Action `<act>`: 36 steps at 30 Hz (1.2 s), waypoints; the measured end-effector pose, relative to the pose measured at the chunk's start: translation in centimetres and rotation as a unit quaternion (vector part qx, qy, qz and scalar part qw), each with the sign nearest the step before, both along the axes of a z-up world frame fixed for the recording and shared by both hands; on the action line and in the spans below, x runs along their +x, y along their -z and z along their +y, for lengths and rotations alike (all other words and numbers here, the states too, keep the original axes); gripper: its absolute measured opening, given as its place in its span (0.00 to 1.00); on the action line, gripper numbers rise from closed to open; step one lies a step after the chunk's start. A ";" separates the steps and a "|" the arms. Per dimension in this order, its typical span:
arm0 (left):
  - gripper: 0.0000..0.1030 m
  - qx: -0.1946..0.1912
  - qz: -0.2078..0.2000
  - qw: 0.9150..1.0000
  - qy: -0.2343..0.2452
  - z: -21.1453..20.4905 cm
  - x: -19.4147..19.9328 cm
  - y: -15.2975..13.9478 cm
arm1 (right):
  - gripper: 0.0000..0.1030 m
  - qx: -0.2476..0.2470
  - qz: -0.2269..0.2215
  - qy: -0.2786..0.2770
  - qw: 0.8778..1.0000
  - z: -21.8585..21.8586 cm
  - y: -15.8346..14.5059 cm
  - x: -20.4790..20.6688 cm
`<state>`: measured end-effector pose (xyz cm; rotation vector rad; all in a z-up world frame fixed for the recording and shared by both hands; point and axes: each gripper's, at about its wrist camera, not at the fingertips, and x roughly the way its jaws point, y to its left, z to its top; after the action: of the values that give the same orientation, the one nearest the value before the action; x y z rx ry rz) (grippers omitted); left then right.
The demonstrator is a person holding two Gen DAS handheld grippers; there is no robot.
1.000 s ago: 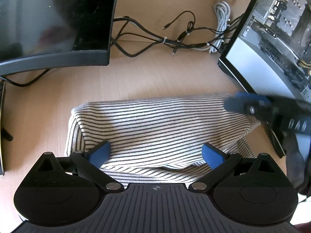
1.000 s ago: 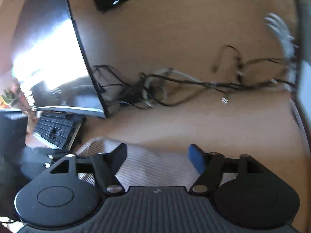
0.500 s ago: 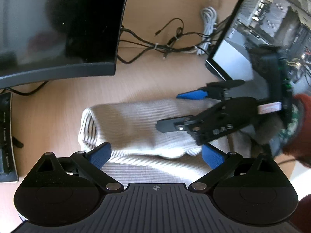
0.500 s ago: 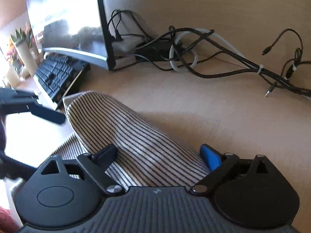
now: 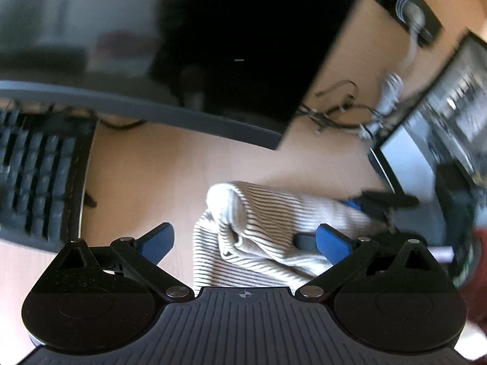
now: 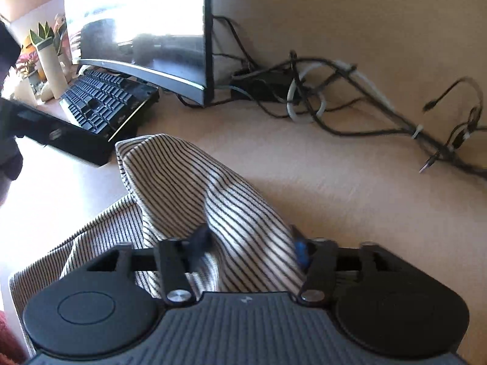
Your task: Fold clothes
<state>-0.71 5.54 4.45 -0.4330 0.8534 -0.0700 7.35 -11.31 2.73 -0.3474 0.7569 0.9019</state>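
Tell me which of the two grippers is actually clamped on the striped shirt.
The right gripper: its fingers pinch a raised fold of the striped shirt. The left gripper hangs open, gripping nothing.

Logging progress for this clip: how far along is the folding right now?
Done: the shirt on the desk is already doubled into a compact bundle. In hand: the right gripper is shut on a raised fold; the left gripper is open, gripping nothing. Left: laying that fold down flat and releasing.
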 end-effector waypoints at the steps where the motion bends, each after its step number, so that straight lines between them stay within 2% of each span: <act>1: 0.99 -0.007 0.000 1.000 -0.006 0.2 0.0 0.0 | 0.34 -0.001 -0.013 0.001 1.000 -0.1 -0.3 -0.6; 3: 0.99 -0.022 0.001 1.000 -0.017 0.5 0.1 0.1 | 0.30 -0.006 -0.049 -0.002 0.999 -0.4 -1.0 -2.3; 8: 0.99 -0.055 0.004 0.997 -0.044 1.1 0.4 0.2 | 0.28 -0.017 -0.131 -0.026 0.991 -1.0 -1.2 -7.7; 12: 0.99 -0.062 0.013 0.997 -0.052 0.4 1.4 0.7 | 0.28 -0.011 -0.140 -0.038 0.989 -1.5 -0.9 -10.4; 15: 0.99 -0.061 0.027 0.997 -0.040 -0.9 2.1 1.4 | 0.28 -0.021 -0.153 -0.037 0.987 -1.7 -0.5 -11.8; 18: 0.98 -0.032 0.037 0.998 -0.032 -2.2 1.9 1.8 | 0.30 -0.021 -0.145 -0.007 0.989 -2.3 -0.6 -12.1; 19: 0.93 -0.020 0.037 0.999 -0.028 -2.5 1.6 1.9 | 0.31 -0.017 -0.135 0.005 0.991 -2.6 -0.8 -12.0; 20: 0.75 -0.008 0.037 0.999 -0.024 -2.9 1.4 1.9 | 0.32 -0.010 -0.123 0.014 0.992 -3.1 -1.2 -12.0; 22: 0.67 0.001 0.033 0.999 -0.017 -3.3 0.8 1.9 | 0.35 0.004 -0.100 0.031 0.995 -4.0 -2.1 -12.0; 24: 0.66 0.010 0.028 1.000 -0.010 -3.8 0.2 1.9 | 0.38 0.022 -0.085 0.051 0.995 -5.4 -3.5 -12.0; 26: 0.66 0.037 0.021 0.999 -0.002 -4.6 -0.3 1.7 | 0.41 0.040 -0.077 0.090 0.992 -7.0 -4.7 -11.8; 28: 0.66 0.063 0.014 0.998 0.005 -5.4 -0.8 1.5 | 0.43 0.056 -0.071 0.152 0.984 -8.8 -5.3 -11.2; 30: 0.66 0.086 0.007 0.996 0.011 -6.0 -1.2 1.3 | 0.48 0.068 -0.059 0.221 0.971 -10.8 -5.4 -10.1; 32: 0.66 0.098 0.004 0.995 0.013 -6.2 -1.6 1.1 | 0.49 0.080 -0.014 0.272 0.959 -12.4 -4.1 -8.7; 34: 0.66 0.106 0.002 0.994 0.014 -6.2 -2.1 1.1 | 0.50 0.074 0.021 0.298 0.952 -13.2 -2.3 -8.1; 35: 0.67 0.108 0.002 0.994 0.015 -6.1 -2.3 1.1 | 0.51 0.070 0.037 0.310 0.948 -13.5 -1.4 -7.9; 36: 0.69 0.110 0.003 0.994 0.015 -6.1 -2.4 1.1 | 0.57 0.063 0.036 0.313 0.947 -13.6 -0.8 -8.0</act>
<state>-3.12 -0.61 3.37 -0.2129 0.8623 -0.0025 -0.66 -24.88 3.57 0.0490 0.8063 0.3578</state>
